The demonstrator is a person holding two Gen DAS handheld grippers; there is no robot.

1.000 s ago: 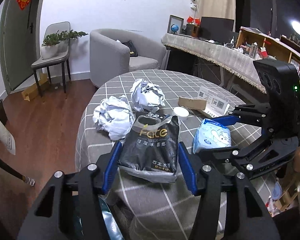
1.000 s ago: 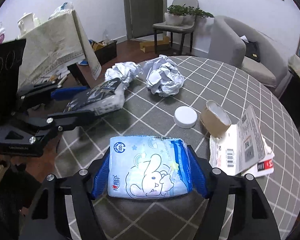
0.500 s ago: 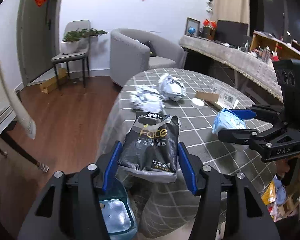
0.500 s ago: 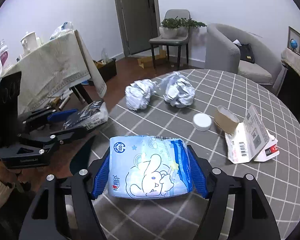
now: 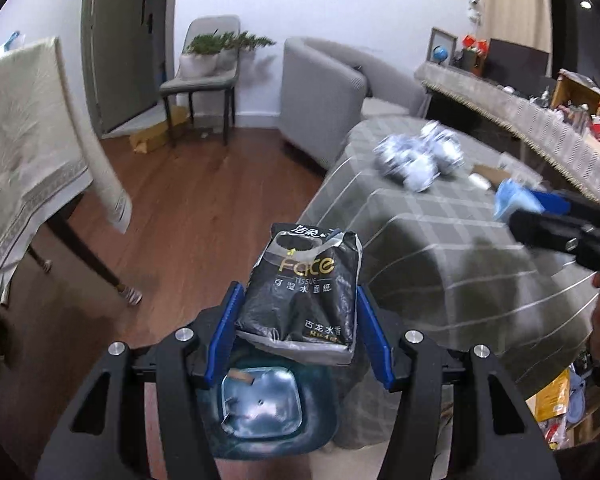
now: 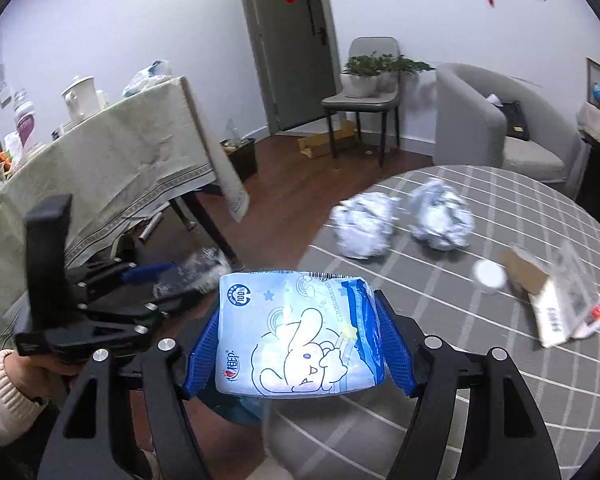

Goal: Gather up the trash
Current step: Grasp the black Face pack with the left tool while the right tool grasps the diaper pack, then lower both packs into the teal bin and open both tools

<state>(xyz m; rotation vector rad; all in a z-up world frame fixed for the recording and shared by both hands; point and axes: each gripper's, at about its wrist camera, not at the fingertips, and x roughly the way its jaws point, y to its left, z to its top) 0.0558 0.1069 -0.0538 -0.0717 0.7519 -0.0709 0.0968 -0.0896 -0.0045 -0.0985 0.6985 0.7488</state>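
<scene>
My left gripper [image 5: 298, 312] is shut on a black tissue pack [image 5: 302, 284] and holds it in the air beside the round table, above a blue trash bin [image 5: 260, 400] on the floor. My right gripper [image 6: 300, 340] is shut on a light blue tissue pack [image 6: 296, 336] with a rabbit drawing, held over the table's near edge. Two crumpled paper balls [image 6: 364, 226] [image 6: 440, 218] lie farther back on the grey checked tablecloth [image 6: 480, 360]. The left gripper [image 6: 148, 276] shows at the left of the right wrist view.
A white lid [image 6: 489, 276], a cardboard piece [image 6: 524, 272] and a printed carton [image 6: 568, 300] lie on the table's right side. A cloth-covered table [image 5: 24, 140] stands to the left, a grey chair [image 5: 204, 80] and an armchair [image 5: 328, 92] beyond, wooden floor [image 5: 188, 208] between.
Both grippers have drawn back from the table with their packs. The left one has swung out past the table's edge, and the blue bin has come into view below it.
</scene>
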